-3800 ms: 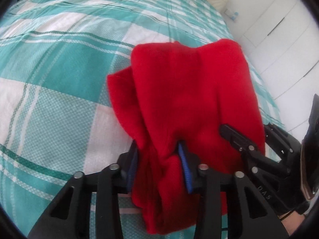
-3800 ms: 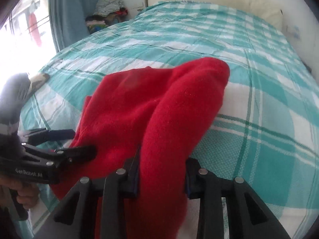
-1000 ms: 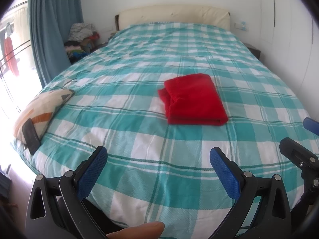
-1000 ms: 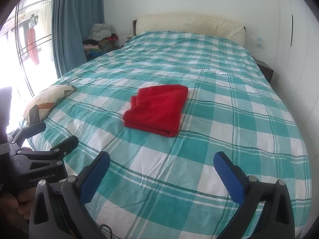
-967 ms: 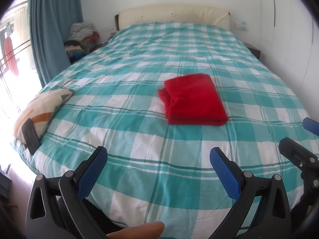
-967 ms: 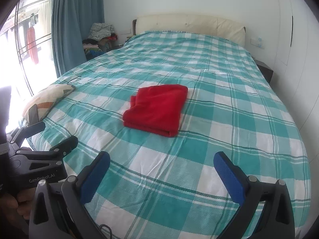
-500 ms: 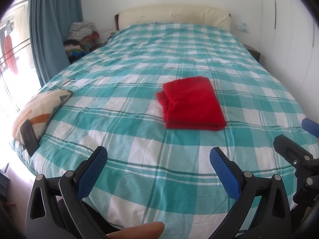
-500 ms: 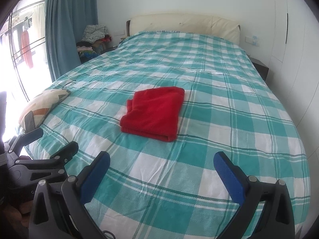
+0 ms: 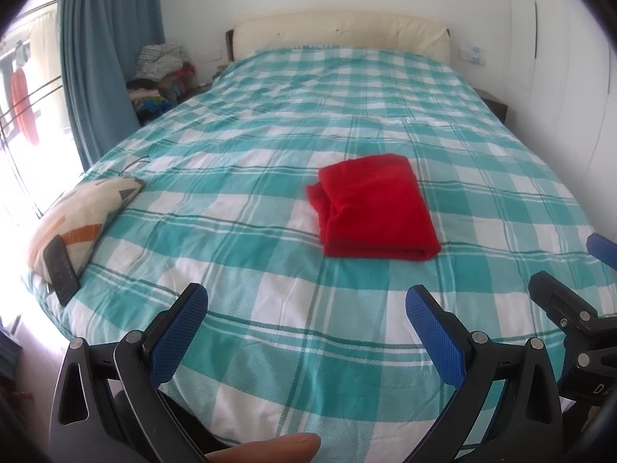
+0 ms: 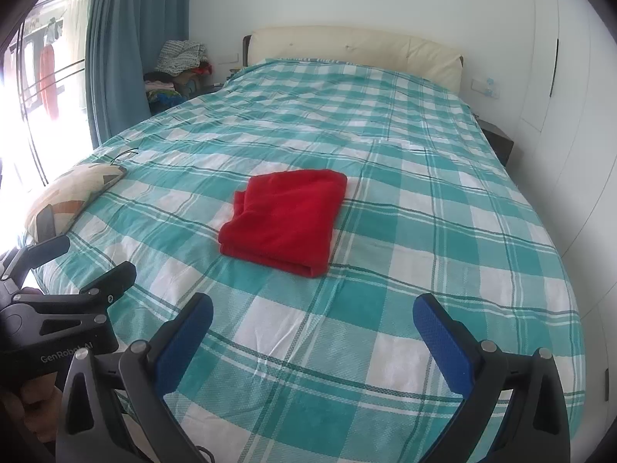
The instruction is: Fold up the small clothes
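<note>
Over by the window hangs a blue curtain (image 9: pixel 108 58), and a patterned cushion (image 9: pixel 81 212) sits at the bed's (image 9: pixel 270 146) left edge with a dark phone (image 9: pixel 59 270) leaning on it. The left tongs (image 9: pixel 308 332) gape wide, holding nothing. Mid-bed lies the folded red garment (image 9: pixel 376 208), well apart from both tools. The right tongs (image 10: pixel 316 335) likewise stand spread and empty.
</note>
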Action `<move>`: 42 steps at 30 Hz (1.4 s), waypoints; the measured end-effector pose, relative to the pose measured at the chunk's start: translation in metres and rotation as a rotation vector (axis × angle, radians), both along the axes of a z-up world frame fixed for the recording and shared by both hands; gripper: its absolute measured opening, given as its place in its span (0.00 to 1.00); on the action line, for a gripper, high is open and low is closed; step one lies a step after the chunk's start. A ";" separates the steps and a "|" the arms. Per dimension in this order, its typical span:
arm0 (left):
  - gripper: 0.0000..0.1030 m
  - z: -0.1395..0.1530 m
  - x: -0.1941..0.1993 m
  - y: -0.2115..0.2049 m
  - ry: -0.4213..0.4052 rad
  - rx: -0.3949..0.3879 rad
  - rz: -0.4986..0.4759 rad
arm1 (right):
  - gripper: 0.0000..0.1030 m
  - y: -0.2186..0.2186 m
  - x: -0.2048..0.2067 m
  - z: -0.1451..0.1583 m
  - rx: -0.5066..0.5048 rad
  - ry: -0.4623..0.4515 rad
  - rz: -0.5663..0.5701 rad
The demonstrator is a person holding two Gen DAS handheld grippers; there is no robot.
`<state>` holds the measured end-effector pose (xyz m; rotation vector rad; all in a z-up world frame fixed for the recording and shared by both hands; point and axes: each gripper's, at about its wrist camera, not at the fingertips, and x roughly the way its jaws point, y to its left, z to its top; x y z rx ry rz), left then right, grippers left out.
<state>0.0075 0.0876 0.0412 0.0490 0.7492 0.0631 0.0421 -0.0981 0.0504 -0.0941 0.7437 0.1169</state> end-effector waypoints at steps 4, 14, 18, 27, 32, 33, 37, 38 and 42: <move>1.00 0.001 0.001 -0.001 0.002 0.000 -0.005 | 0.99 0.000 0.001 0.001 -0.015 -0.006 -0.003; 1.00 0.004 0.001 -0.001 -0.004 0.001 0.008 | 0.99 0.001 0.000 0.006 -0.027 -0.011 0.001; 1.00 0.008 0.000 0.001 -0.017 0.004 0.015 | 0.99 0.000 -0.001 0.011 -0.011 -0.012 0.011; 1.00 0.010 0.001 0.003 -0.012 -0.004 0.021 | 0.99 0.006 -0.001 0.013 -0.003 -0.005 0.041; 1.00 0.010 0.002 0.002 -0.003 -0.002 0.014 | 0.99 0.004 0.000 0.010 0.000 0.003 0.038; 1.00 0.010 0.002 0.002 -0.004 -0.001 0.015 | 0.99 0.003 0.000 0.010 0.002 0.003 0.039; 1.00 0.010 0.003 0.001 0.001 0.001 0.011 | 0.99 0.006 -0.001 0.010 -0.001 0.001 0.048; 1.00 0.010 0.003 0.001 0.003 0.001 0.010 | 0.99 0.006 -0.001 0.010 -0.002 0.000 0.049; 1.00 0.010 0.003 0.000 0.002 -0.002 0.010 | 0.99 0.006 -0.001 0.009 -0.006 0.001 0.039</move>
